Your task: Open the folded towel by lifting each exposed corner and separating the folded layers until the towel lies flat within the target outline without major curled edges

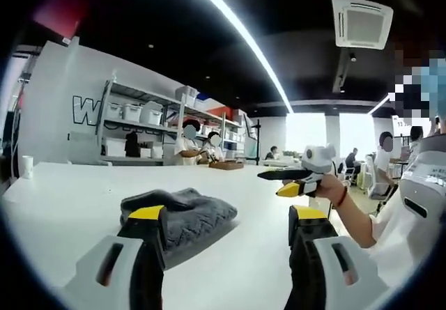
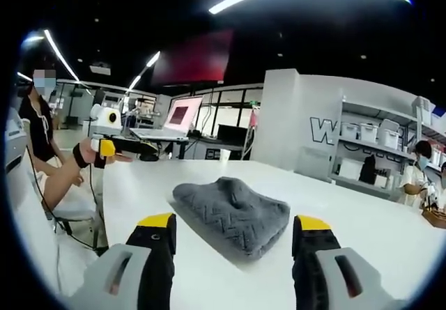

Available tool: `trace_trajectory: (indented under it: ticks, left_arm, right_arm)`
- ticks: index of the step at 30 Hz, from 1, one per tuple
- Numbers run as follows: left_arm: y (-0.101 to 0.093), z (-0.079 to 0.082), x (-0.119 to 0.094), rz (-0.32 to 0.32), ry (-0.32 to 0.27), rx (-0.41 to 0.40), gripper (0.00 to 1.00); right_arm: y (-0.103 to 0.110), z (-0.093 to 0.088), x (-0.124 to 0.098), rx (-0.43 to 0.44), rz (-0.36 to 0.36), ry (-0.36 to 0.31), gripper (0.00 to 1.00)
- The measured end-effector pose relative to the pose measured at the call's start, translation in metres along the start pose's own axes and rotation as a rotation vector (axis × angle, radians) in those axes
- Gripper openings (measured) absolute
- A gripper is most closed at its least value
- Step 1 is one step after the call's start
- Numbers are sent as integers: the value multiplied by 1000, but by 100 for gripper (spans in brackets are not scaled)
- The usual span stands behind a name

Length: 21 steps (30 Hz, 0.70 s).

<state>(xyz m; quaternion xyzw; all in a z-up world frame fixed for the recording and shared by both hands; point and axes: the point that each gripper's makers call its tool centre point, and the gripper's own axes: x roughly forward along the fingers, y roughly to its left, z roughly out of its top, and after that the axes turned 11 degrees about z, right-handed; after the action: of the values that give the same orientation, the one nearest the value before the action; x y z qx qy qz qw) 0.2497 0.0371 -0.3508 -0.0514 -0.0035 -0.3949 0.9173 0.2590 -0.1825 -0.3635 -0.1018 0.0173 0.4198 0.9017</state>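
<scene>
A folded dark grey towel (image 1: 185, 216) with a zigzag weave lies on the white table (image 1: 70, 198), bunched in a thick stack. My left gripper (image 1: 228, 214) is open low over the table, its left yellow tip in front of the towel's near edge, touching nothing. My right gripper (image 1: 300, 179) comes in from the right, held in a hand, raised above the table's far side. In the right gripper view the towel (image 2: 230, 209) sits just beyond the open right gripper (image 2: 235, 223), between its jaws' lines. The left gripper (image 2: 104, 146) hangs at far left in a hand.
Shelves with white bins (image 1: 139, 111) stand behind the table, with people seated near them. A paper cup (image 1: 26, 166) stands at the far left table edge. A person (image 2: 35, 125) stands at left beside desks with a screen (image 2: 182, 113). Bare tabletop (image 2: 376, 233) surrounds the towel.
</scene>
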Motion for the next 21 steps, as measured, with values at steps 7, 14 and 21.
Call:
trace_trajectory:
  ticks: [7,14,21]
  left_arm:
    - [3,-1,1,5,4,-4,70]
    - [2,1,4,-1,8,-3,70]
    - [0,5,10,-8,16,2,69]
  right_arm:
    - [-2,2,2,7,3,-4,64]
    - [-6,2,4,9,-2,-1,64]
    - [-8,3,7,17,4,0,63]
